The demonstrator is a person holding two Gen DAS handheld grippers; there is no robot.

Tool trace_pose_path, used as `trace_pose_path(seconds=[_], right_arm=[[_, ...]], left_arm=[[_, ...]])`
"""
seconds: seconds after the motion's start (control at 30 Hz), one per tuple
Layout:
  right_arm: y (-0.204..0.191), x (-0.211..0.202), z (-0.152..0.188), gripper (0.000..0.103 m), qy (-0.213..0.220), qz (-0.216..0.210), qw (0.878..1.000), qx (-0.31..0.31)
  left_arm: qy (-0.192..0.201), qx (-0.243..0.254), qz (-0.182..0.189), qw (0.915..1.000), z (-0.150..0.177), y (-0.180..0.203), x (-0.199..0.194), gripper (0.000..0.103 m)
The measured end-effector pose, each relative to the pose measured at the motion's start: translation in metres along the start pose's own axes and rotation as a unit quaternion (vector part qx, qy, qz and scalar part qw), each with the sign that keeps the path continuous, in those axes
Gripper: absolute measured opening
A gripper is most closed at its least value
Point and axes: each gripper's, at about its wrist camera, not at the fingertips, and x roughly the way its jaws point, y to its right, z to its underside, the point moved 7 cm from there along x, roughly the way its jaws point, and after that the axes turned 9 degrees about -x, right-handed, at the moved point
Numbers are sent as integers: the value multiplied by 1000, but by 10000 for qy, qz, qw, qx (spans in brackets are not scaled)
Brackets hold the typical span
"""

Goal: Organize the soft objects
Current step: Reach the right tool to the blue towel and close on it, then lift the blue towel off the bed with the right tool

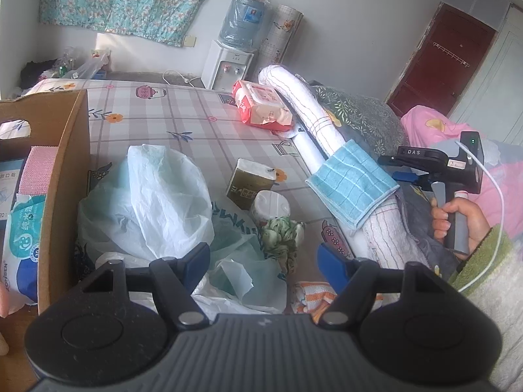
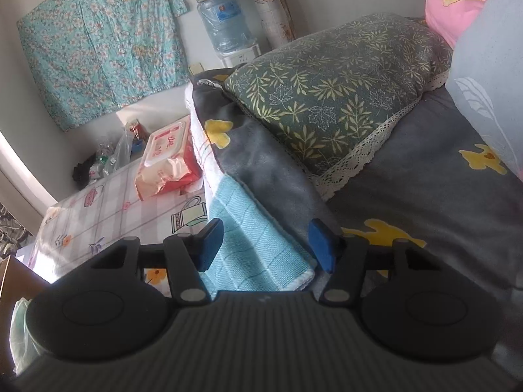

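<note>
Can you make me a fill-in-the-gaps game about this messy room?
1. The light blue checked cloth hangs over a white ____.
2. The wet wipes pack sits inside the cardboard ____.
3. The big water bottle stands on a white ____.
4. The leafy pillow has a ____ edge.

Missing words: rail; box; dispenser; lace

Right claw (image 2: 266, 245) gapes over a blue cloth (image 2: 258, 245) beside a leaf-patterned pillow (image 2: 327, 98)
</note>
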Motion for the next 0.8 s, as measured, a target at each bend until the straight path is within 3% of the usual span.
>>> trace_pose_path(seconds=[0.2, 0.37, 0.63, 0.8], right_arm=[[3, 16, 7, 52, -242, 63, 9997, 70], [-3, 8, 11, 35, -207, 33, 9998, -59], [-37, -17, 18, 13, -101, 330, 9944, -999], [-52, -29, 17, 8, 13, 204, 9949, -985]], left_arm=[[-113, 24, -46, 9999, 0, 2, 9, 74], [-120, 30, -40, 9999, -1, 3, 8, 74], [-106, -31, 32, 9999, 2, 2, 2, 74], [-45, -38, 76, 10000, 6, 1, -7, 74]])
